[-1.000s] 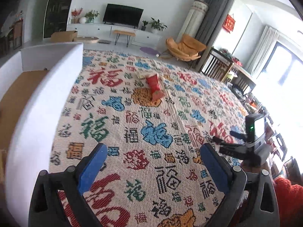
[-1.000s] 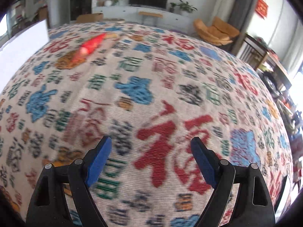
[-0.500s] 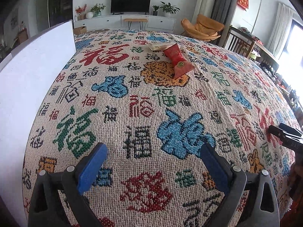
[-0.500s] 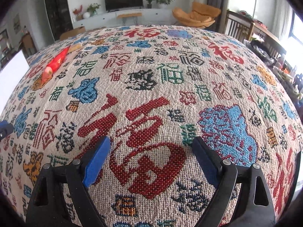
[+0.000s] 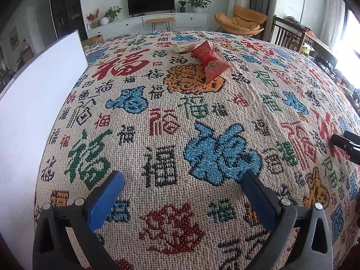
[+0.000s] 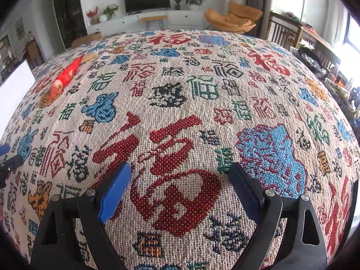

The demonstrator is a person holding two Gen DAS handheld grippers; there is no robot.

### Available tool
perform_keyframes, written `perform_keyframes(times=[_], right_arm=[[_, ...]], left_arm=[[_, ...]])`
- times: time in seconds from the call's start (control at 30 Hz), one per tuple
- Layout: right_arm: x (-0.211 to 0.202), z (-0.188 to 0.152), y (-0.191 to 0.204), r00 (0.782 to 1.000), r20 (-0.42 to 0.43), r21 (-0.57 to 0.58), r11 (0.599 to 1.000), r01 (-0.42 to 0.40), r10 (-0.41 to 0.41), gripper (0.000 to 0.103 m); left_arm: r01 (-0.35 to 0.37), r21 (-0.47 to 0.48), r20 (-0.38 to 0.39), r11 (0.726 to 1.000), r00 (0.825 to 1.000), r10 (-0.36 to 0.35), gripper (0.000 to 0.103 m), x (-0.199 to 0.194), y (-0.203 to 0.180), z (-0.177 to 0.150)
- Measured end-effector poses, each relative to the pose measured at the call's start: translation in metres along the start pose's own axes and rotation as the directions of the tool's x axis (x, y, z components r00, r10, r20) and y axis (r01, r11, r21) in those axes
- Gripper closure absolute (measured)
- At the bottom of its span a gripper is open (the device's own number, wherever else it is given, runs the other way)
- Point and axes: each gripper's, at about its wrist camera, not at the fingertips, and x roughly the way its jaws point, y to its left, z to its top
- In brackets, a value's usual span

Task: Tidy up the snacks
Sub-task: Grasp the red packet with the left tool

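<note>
Upper centre of the left-wrist frame: red snack packet [image 5: 210, 60] flat on patterned tabletop [image 5: 157, 103], long axis upper-left to lower-right | left tongs [image 5: 180, 193] spread, empty | right tongs [image 6: 180, 185] spread, empty

**Two snack packets on the patterned cloth**

We see a red snack packet [image 5: 210, 61] lying flat on the woven cloth, far ahead of us, its wide sealed end resting over an orange motif and a round green-and-gold emblem on its face. Its narrower end touches or overlaps a pale, cream-coloured packet [image 5: 183, 46] lying just behind it. From the right view we see the red packet [image 6: 65, 76] edge-on at the far left, the pale one [image 6: 90, 56] beyond.
</note>
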Motion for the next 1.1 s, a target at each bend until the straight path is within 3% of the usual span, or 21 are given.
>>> perform_keyframes(times=[0.93, 1.03, 1.1], right_arm=[[0.001, 0.001, -0.001, 1.000, 0.000, 0.001, 1.000, -0.001, 0.001, 0.011], [0.001, 0.001, -0.001, 1.000, 0.000, 0.002, 1.000, -0.002, 0.002, 0.011], [0.000, 0.000, 0.001, 1.000, 0.001, 0.002, 1.000, -0.003, 0.003, 0.011]], left_arm=[[0.004, 0.001, -0.001, 1.000, 1.000, -0.004, 0.000, 0.000, 0.000, 0.000], [0.027, 0.009, -0.021, 1.000, 0.999, -0.027, 0.000, 0.001, 0.001, 0.005], [0.102, -0.010, -0.042, 0.995, 0.994, -0.103, 0.000, 0.003, 0.002, 0.019]])
